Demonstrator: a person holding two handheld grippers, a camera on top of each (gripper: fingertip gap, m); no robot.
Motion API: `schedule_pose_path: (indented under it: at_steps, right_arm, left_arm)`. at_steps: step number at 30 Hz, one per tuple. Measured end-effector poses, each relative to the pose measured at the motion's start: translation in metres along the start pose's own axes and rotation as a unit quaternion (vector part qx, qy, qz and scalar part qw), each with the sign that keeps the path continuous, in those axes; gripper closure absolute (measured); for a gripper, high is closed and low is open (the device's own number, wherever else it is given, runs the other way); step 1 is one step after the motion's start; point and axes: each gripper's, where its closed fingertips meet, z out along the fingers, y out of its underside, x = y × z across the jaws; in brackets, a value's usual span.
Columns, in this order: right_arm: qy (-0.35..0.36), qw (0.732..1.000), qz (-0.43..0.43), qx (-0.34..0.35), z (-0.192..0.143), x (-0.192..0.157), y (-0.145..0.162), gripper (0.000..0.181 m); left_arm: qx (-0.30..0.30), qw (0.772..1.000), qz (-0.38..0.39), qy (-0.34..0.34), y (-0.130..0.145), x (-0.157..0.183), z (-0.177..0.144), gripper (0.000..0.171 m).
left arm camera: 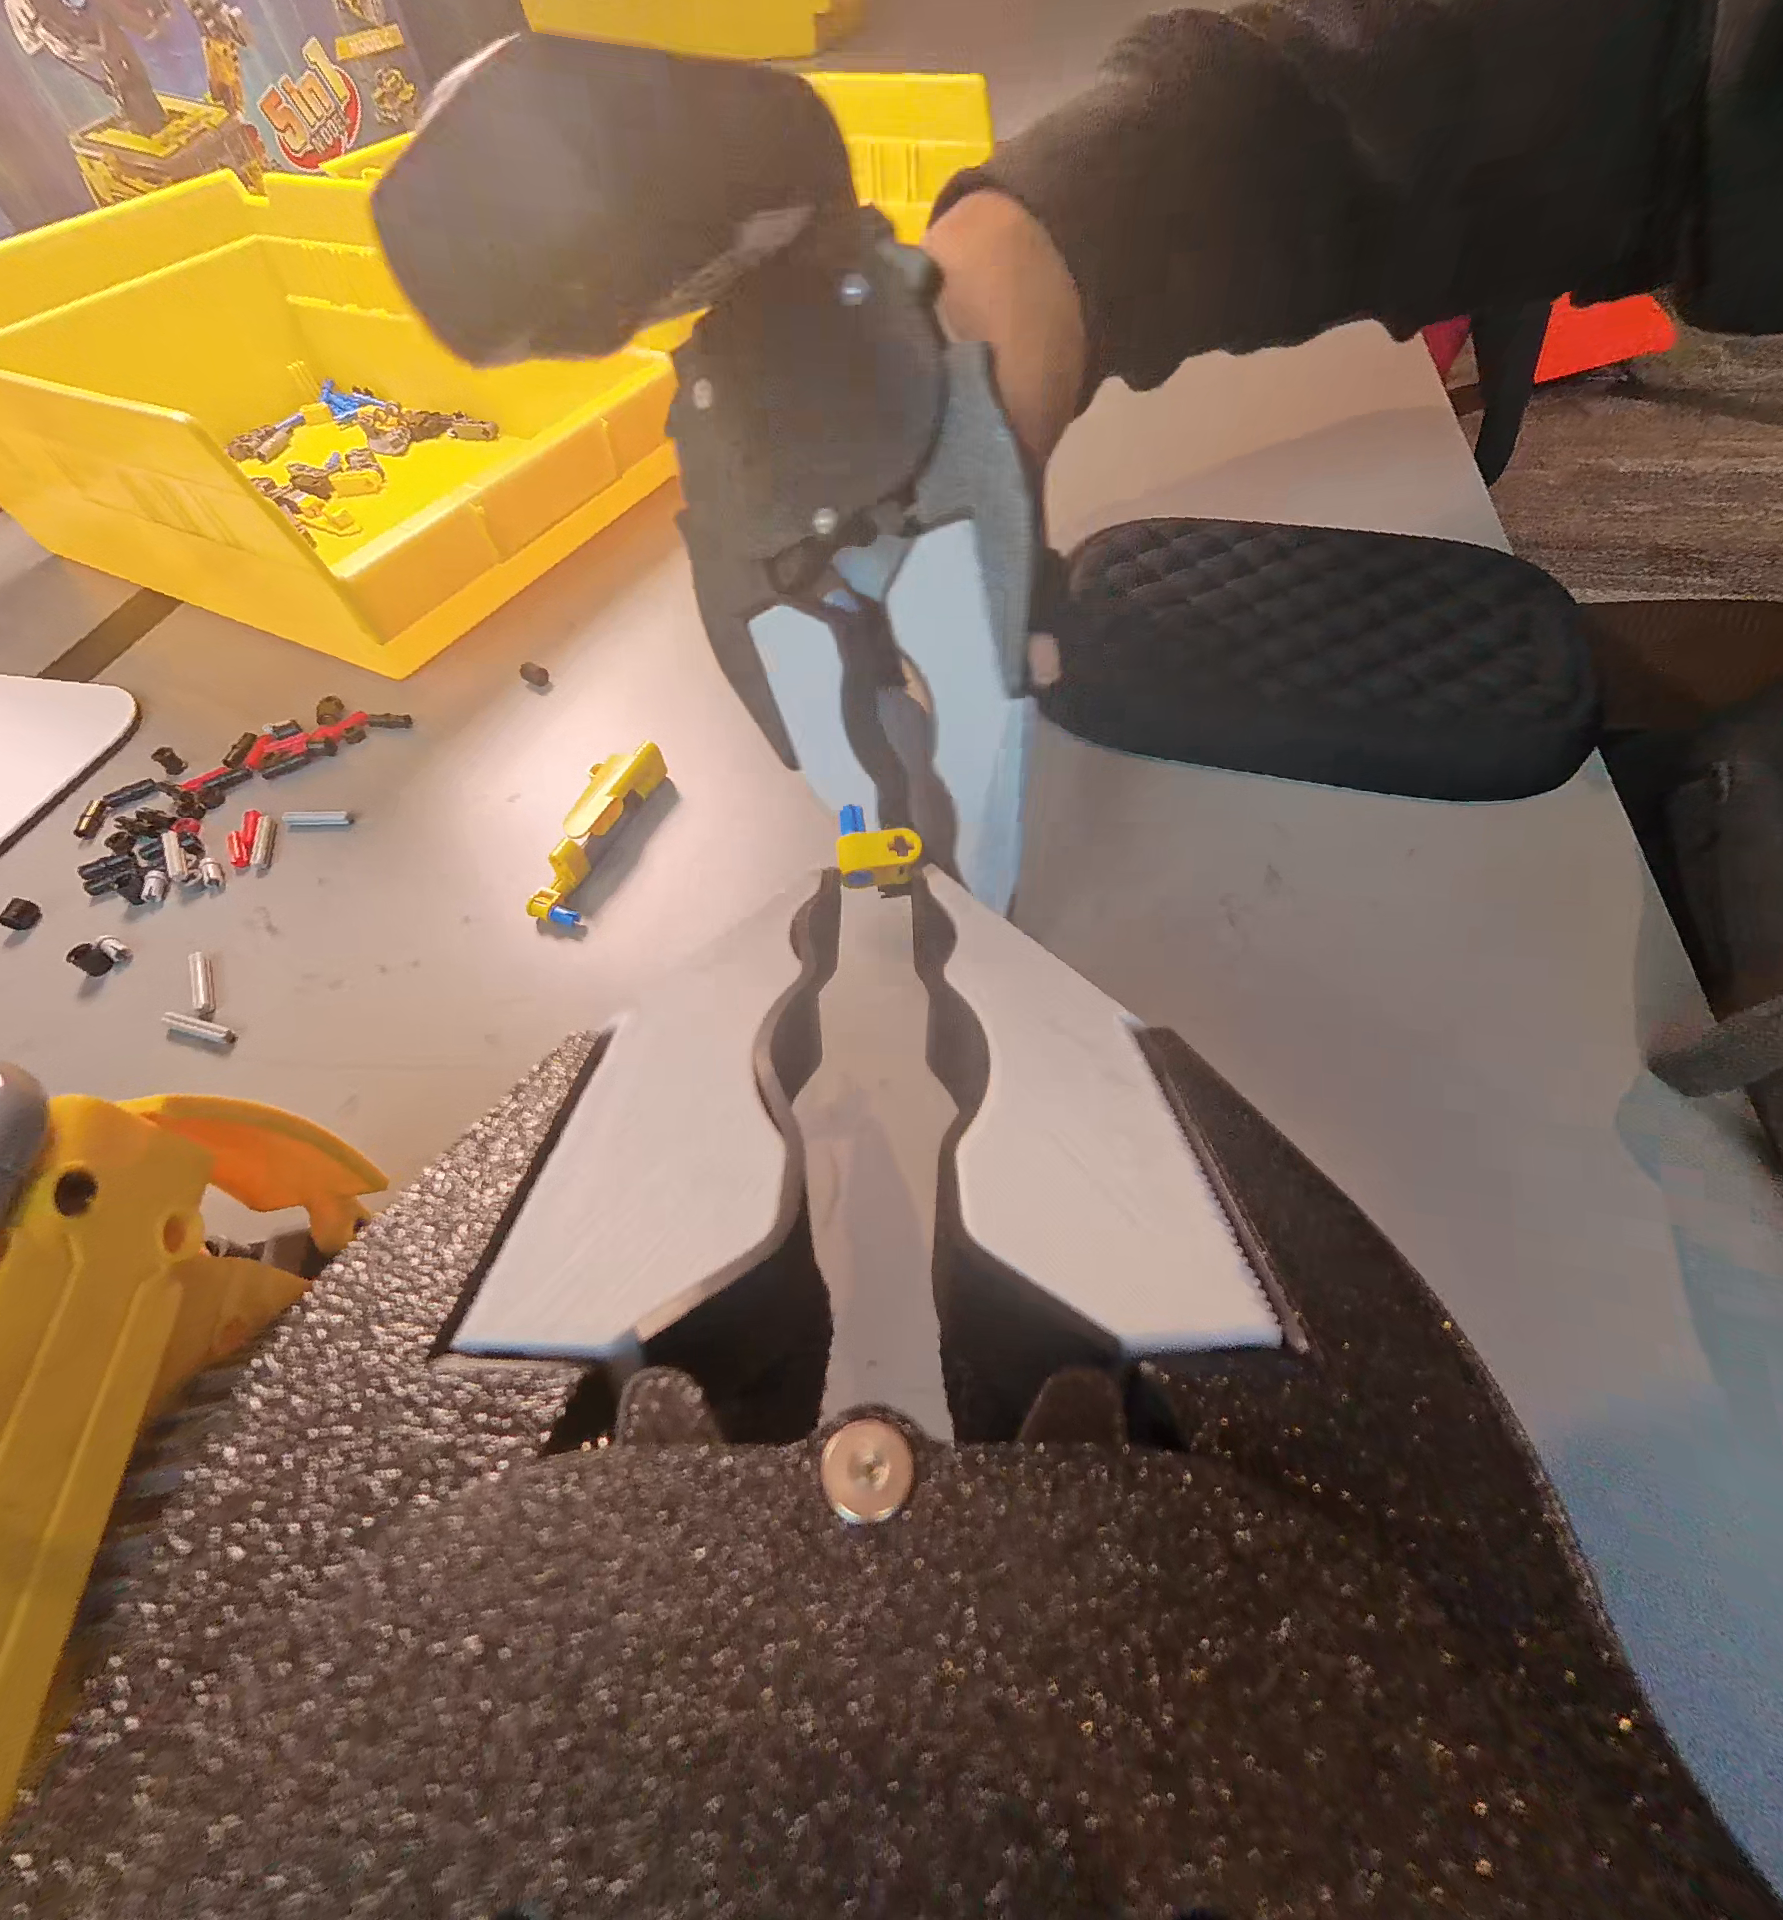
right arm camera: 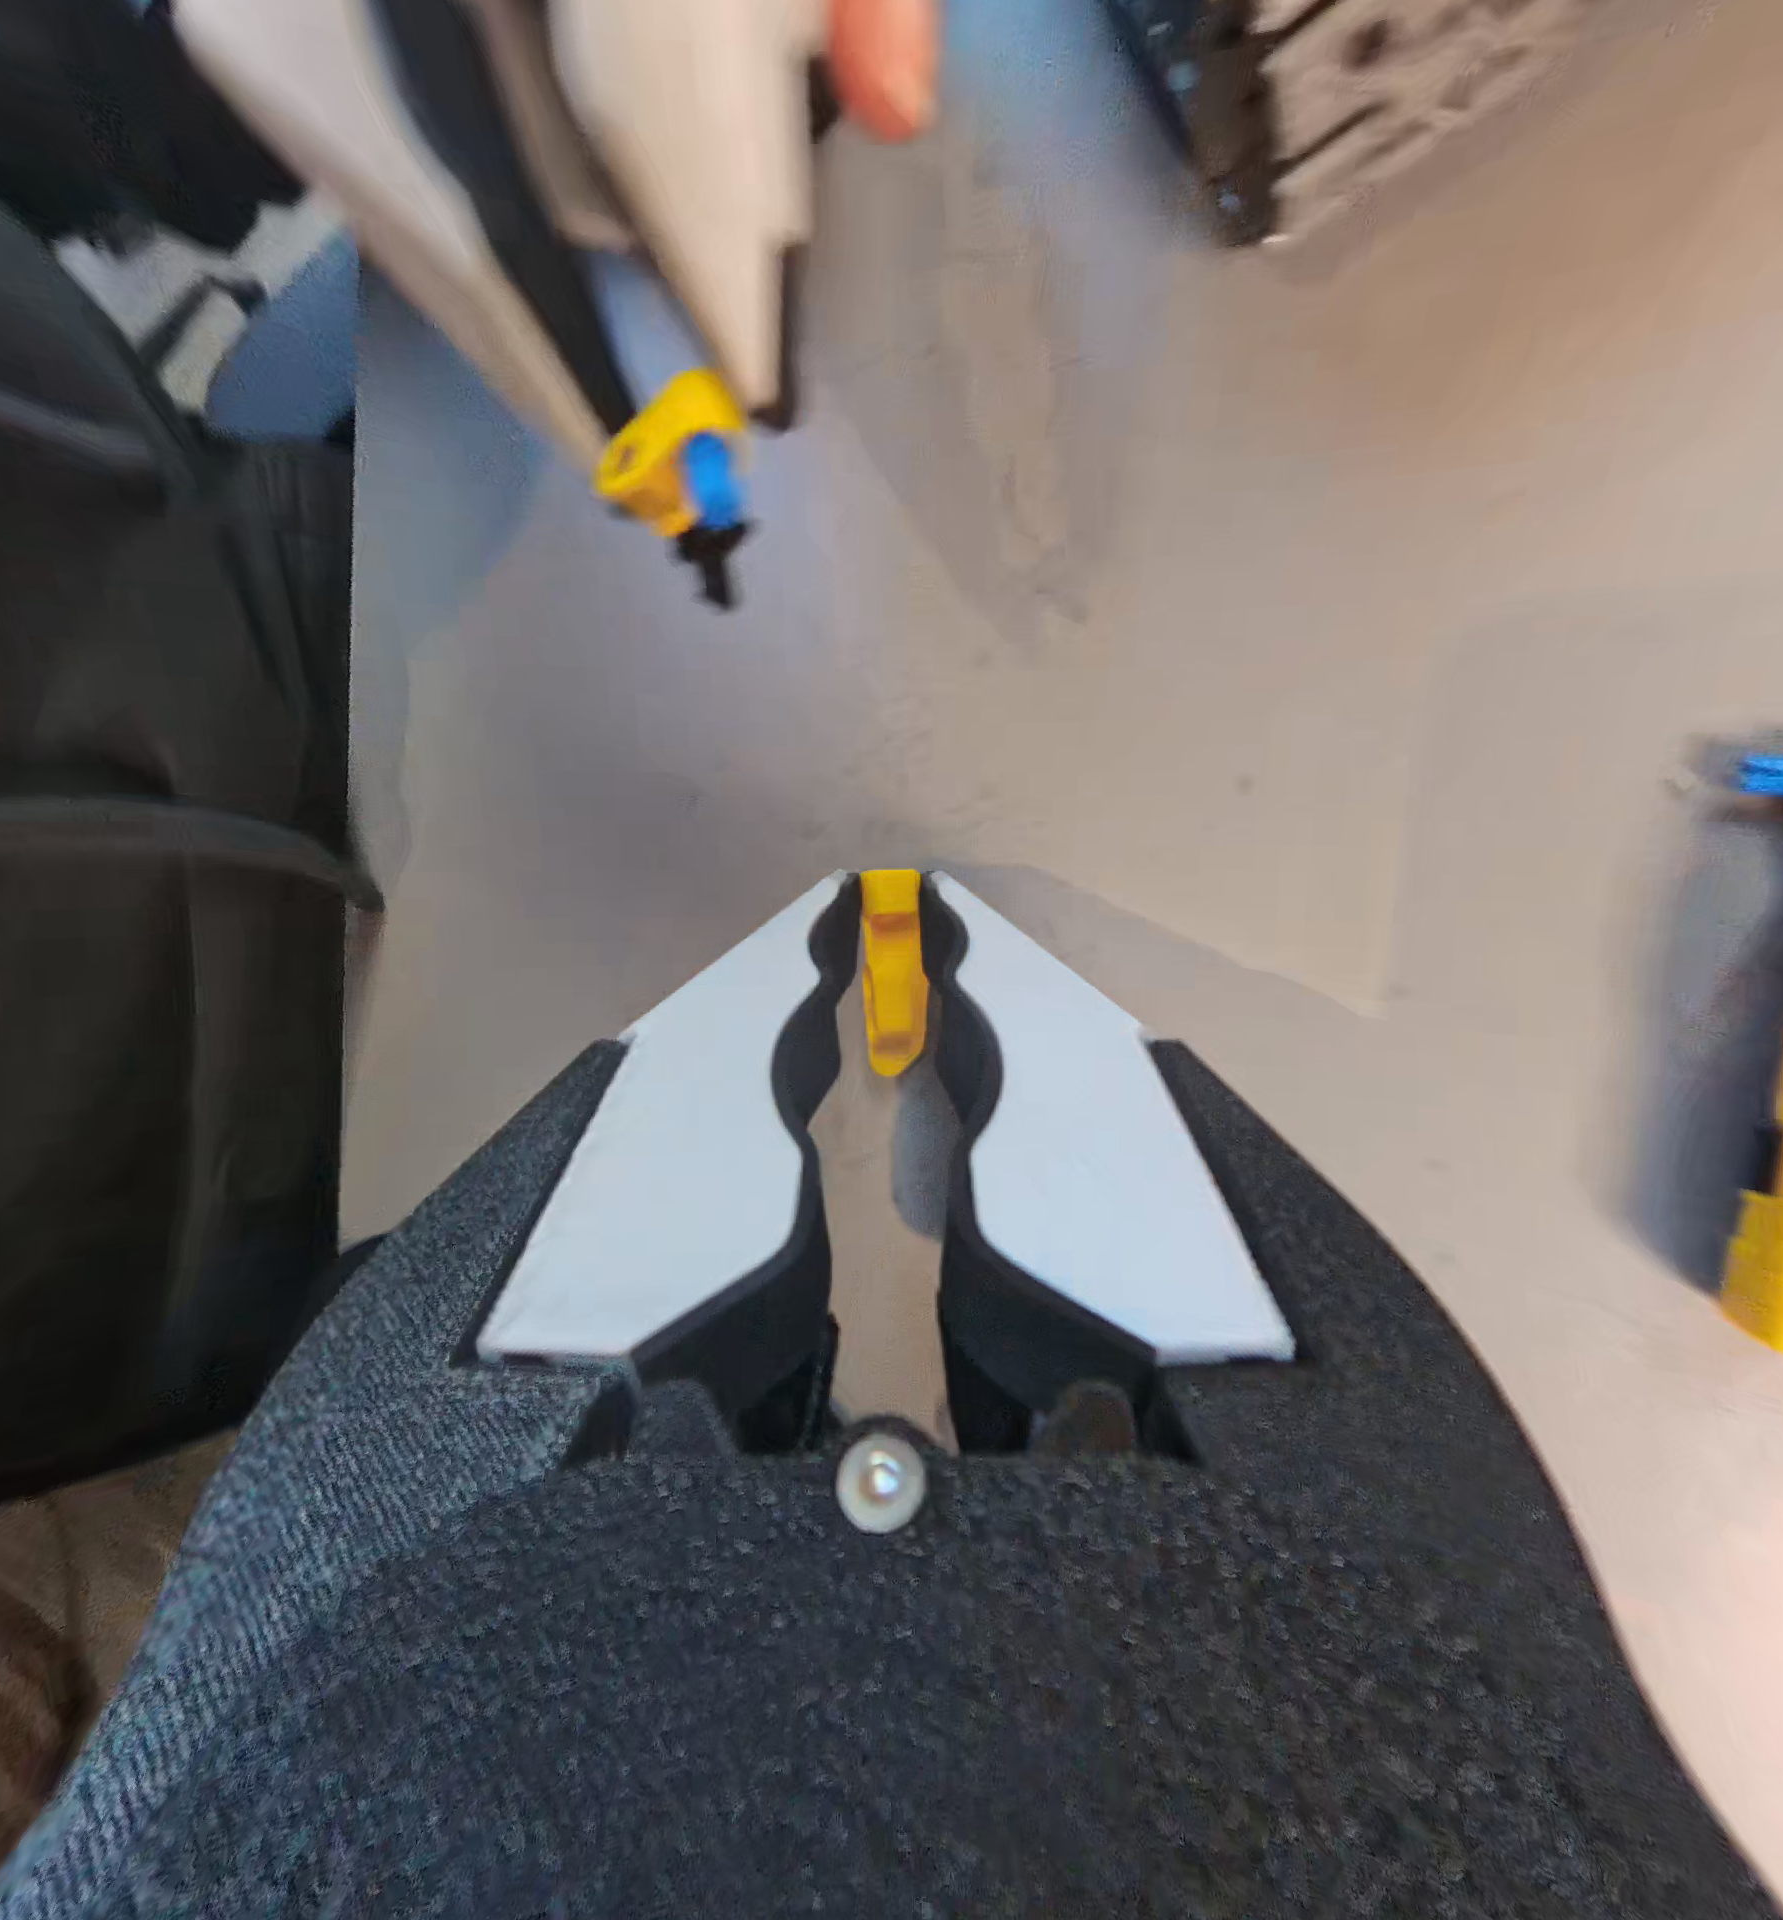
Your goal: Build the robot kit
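Gripper on the left (left arm camera: 874, 883): clenched at its tips on a small yellow connector (left arm camera: 871, 857) carrying a blue pin (left arm camera: 849, 821), mid-frame. Right gripper (right arm camera: 892, 881): pinched tight on a narrow yellow piece (right arm camera: 892, 966), close by the connector but apart from it. Farther out on the grey table (left arm camera: 399, 987): lay a yellow part-built assembly (left arm camera: 606, 831), loose small parts (left arm camera: 191, 810) at mid-left, a yellow bin (left arm camera: 430, 592) upper left.

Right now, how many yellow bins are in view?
3: one bin with small parts at left, one behind the gloved hand, one at the top edge. Others may be hidden.
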Motion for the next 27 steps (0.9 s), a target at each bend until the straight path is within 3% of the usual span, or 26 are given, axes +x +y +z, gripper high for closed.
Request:
schedule_pose_path:
  at_steps: [6, 11, 15, 17, 18, 21, 27]
  right_arm:
    - [0.018, 0.999, 0.022, 0.016, -0.013, 0.029, -0.006, 0.164]
    - [0.134, 0.99, -0.035, 0.034, -0.028, 0.058, -0.011, 0.171]
    - [0.115, 0.985, -0.125, 0.03, -0.029, 0.028, -0.01, 0.164]
    - [0.114, 0.987, -0.117, -0.001, -0.025, 0.025, 0.002, 0.162]
    - [0.118, 0.988, -0.103, -0.001, -0.025, 0.028, 0.004, 0.166]
    - [0.114, 0.99, -0.079, 0.023, -0.025, 0.032, 0.001, 0.168]
    - [0.131, 0.985, -0.115, -0.001, -0.019, 0.025, 0.005, 0.165]
  left_arm:
    - [0.001, 1.0, -0.003, 0.001, 0.0, 0.0, 0.0, 0.159]
    - [0.001, 1.0, -0.006, 0.003, 0.0, -0.001, -0.001, 0.159]
    - [0.0, 1.0, -0.006, 0.003, 0.001, 0.0, 0.0, 0.16]
    - [-0.001, 1.0, -0.007, 0.004, 0.001, -0.001, 0.0, 0.16]
    - [-0.002, 1.0, -0.006, 0.004, 0.001, 0.0, 0.0, 0.169]
    - [0.0, 1.0, 0.0, 0.0, 0.001, 0.0, 0.0, 0.171]
    - [0.005, 1.0, -0.006, -0.002, -0.001, -0.002, -0.002, 0.171]
